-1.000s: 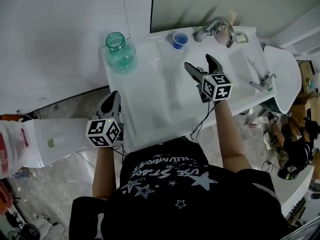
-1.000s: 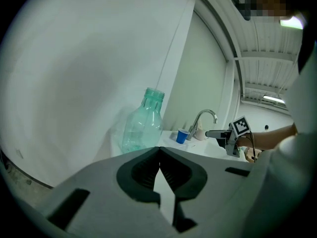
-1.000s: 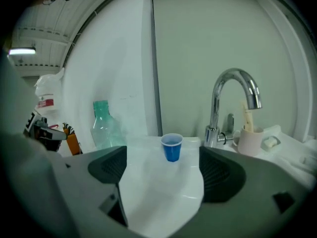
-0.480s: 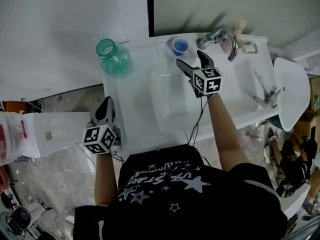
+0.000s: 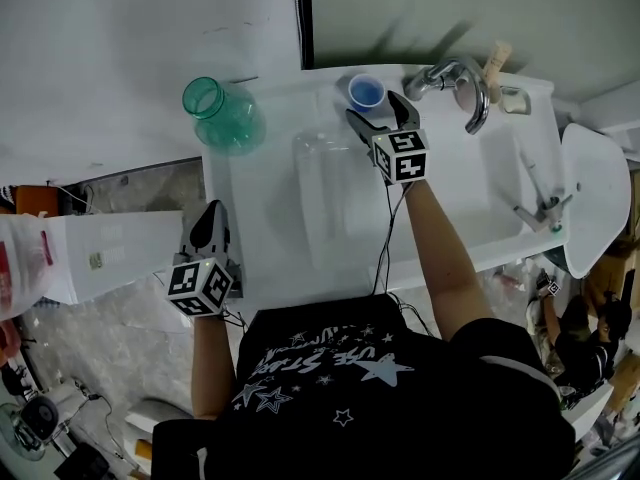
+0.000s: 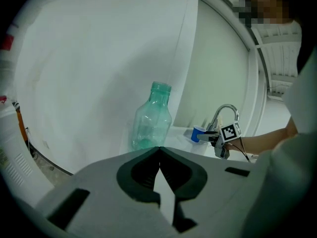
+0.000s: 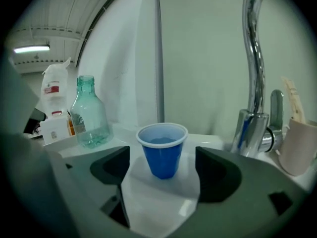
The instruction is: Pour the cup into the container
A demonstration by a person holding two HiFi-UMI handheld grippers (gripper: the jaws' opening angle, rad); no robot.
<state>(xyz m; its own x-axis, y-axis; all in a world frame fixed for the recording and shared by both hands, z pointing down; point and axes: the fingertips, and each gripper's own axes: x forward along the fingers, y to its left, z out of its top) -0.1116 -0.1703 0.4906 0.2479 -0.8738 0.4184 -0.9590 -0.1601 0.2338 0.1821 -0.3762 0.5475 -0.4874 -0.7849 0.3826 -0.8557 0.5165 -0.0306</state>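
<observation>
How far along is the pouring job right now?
Nothing is done yet. The right gripper frames the upright blue cup, jaws closing but not touching it. Left to do: grip, lift, pour into the clear container.

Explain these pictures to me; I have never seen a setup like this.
There is no robot. A person holds a hand-held gripper in each hand. One picture comes from a camera on the person's head, looking down at a white sink counter. The other two come from cameras riding on the grippers. On the counter stand a green-tinted bottle, a blue cup beside the faucet, and what looks like a clear container. The right gripper has the cup between its jaws, which are closing but not touching it yet. The left gripper hangs left of the counter, jaws together, holding nothing.
</observation>
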